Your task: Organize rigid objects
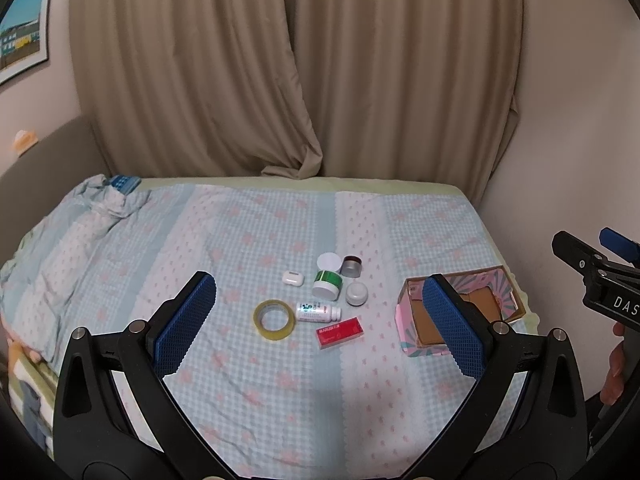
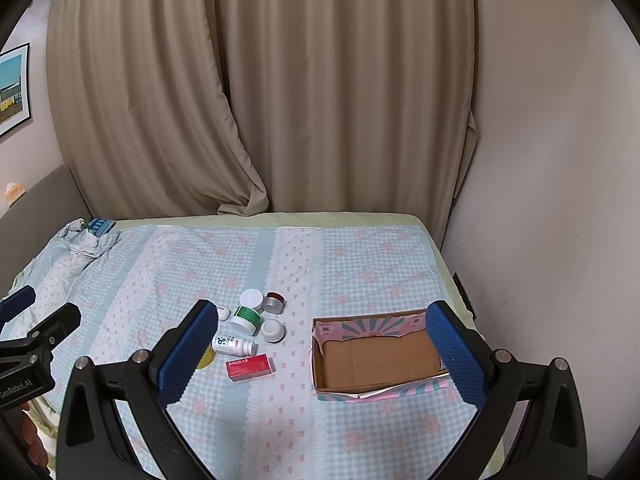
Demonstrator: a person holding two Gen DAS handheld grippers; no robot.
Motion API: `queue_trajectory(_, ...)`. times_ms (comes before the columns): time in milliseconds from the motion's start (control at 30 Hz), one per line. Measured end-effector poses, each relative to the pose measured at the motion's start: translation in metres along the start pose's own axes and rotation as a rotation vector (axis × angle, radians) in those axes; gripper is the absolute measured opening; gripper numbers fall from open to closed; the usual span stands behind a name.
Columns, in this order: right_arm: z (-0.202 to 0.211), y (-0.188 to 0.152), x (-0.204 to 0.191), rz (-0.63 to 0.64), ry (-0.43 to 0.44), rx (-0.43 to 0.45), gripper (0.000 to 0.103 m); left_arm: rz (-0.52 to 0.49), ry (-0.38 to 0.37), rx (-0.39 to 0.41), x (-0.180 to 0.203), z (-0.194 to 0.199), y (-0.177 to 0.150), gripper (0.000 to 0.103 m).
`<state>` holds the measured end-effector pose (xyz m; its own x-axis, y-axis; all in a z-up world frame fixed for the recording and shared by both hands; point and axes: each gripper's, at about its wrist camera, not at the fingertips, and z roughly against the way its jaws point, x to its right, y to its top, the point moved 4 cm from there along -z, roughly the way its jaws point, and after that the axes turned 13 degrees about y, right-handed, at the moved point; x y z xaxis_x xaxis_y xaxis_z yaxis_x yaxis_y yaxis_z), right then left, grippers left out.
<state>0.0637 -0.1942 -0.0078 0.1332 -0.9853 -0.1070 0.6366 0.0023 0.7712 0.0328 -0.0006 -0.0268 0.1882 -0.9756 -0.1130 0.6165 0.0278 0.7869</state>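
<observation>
Both units hovered above the bed [image 1: 240, 400], nothing picked yet. Left hand-held gripper [image 1: 320, 316] was released, jaws spread wide and empty; right hand-held gripper [image 2: 322, 354] likewise spread and empty. The items lay clustered ahead of and between the left jaws: tape roll [image 1: 274, 319], small bottle on its side [image 1: 318, 312], red carton [image 1: 340, 332], green-labelled jar [image 1: 328, 283], white-lidded jar [image 1: 356, 293], open metal tin [image 1: 351, 266], white round lid [image 1: 329, 263], earbud case [image 1: 293, 277]. The cardboard box [image 2: 376, 356], open and empty, sat ahead of the right unit, near its right jaw and well apart from the cluster. Risks, as judged: the quilt is soft, so pressing down could tip the jars or roll the bottle; the jars, lid and tin stand touching or just beside one another, so closing on one may knock its neighbour; the flat tape roll offers little edge to pinch. The right view showed the box floor fully, while its left jaw hid most of the tape roll [image 2: 206, 358]. The left view showed every item clearly, but its right jaw covered part of the box [image 1: 508, 280].
</observation>
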Motion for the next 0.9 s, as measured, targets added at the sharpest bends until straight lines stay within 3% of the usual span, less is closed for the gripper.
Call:
queue_trajectory(233, -0.003, -0.001, -0.002, 0.003, 0.017, -0.035, 0.103, 0.018, 0.032, -0.067, -0.005, -0.010, -0.012, 0.103)
queue_trajectory(467, -0.034, -0.014, -0.007, 0.008, 0.106, -0.086, 0.103, 0.019, 0.060, -0.156, -0.029, -0.037, -0.042, 0.103)
queue_trajectory(733, -0.091, -0.037, -0.036, -0.081, 0.141, -0.208, 0.103, -0.036, 0.033, -0.244, -0.076, -0.102, -0.064, 0.102)
queue_trajectory(900, -0.134, -0.055, -0.059, -0.235, 0.130, -0.288, 0.103, -0.115, -0.018, -0.306, -0.101, -0.158, -0.073, 0.102)
